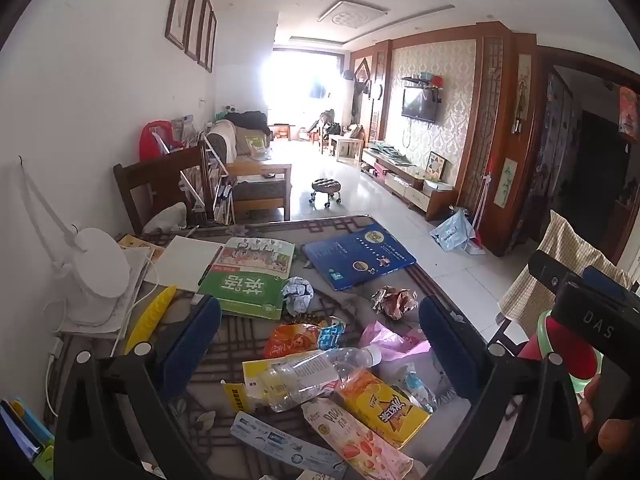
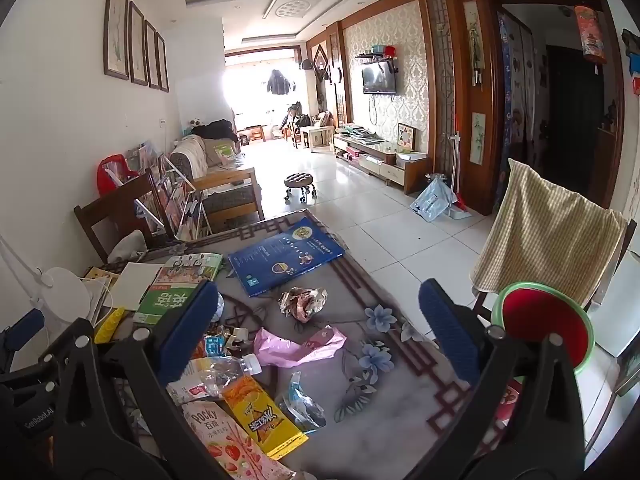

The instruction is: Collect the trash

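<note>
Trash litters a patterned table (image 1: 224,340) (image 2: 400,392). A clear plastic bottle (image 1: 316,372) (image 2: 228,368) lies by a yellow snack box (image 1: 384,408) (image 2: 260,416), a Pocky box (image 1: 356,440) (image 2: 224,436), an orange wrapper (image 1: 292,340), a pink plastic bag (image 1: 392,340) (image 2: 296,346) and two crumpled paper balls (image 1: 298,294) (image 2: 302,302). A red bin with a green rim (image 2: 548,324) (image 1: 560,344) stands off the table's right edge. My left gripper (image 1: 320,340) hangs open above the bottle and wrappers. My right gripper (image 2: 320,324) is open over the pink bag, holding nothing.
A green textbook (image 1: 248,280), a blue book (image 1: 356,258) (image 2: 284,256), a white desk lamp (image 1: 96,272) and a yellow ruler (image 1: 150,318) share the table. A chair draped with a checked cloth (image 2: 548,236) stands to the right, a wooden chair (image 1: 160,184) at the left.
</note>
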### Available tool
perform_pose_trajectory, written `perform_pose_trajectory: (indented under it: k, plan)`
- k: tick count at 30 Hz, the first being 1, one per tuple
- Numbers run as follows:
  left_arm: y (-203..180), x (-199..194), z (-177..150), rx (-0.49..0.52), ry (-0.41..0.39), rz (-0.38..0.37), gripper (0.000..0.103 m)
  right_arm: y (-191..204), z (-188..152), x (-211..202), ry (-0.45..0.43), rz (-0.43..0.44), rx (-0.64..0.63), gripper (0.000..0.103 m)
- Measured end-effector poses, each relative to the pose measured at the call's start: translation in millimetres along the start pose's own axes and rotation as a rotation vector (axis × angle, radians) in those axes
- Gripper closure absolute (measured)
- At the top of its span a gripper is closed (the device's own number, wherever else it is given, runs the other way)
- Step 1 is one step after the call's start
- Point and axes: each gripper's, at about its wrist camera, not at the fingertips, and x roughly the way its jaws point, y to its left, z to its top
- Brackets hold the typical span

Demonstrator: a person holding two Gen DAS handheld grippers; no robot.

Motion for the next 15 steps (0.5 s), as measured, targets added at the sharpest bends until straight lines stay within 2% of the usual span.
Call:
perform_pose_trajectory:
  k: [8, 9, 15]
  plan:
    - [-6.3, -6.6, -1.8, 0.037, -0.024, 0.012, 0.008, -0.3, -2.1, -0.2, -0.001, -0.009, 0.007, 0.004]
    - [-3.6, 0.5, -1.3, 0.005, 0.011, 0.005, 0.008, -4.9, 0.5, 0.2, 0.003, -0.005, 0.017, 0.004]
    - [-5.8, 0.7, -1.0, 0.0, 0.012, 0.009, 0.008, -6.0, 1.8, -1.8, 0.002, -0.006, 0.021, 0.004]
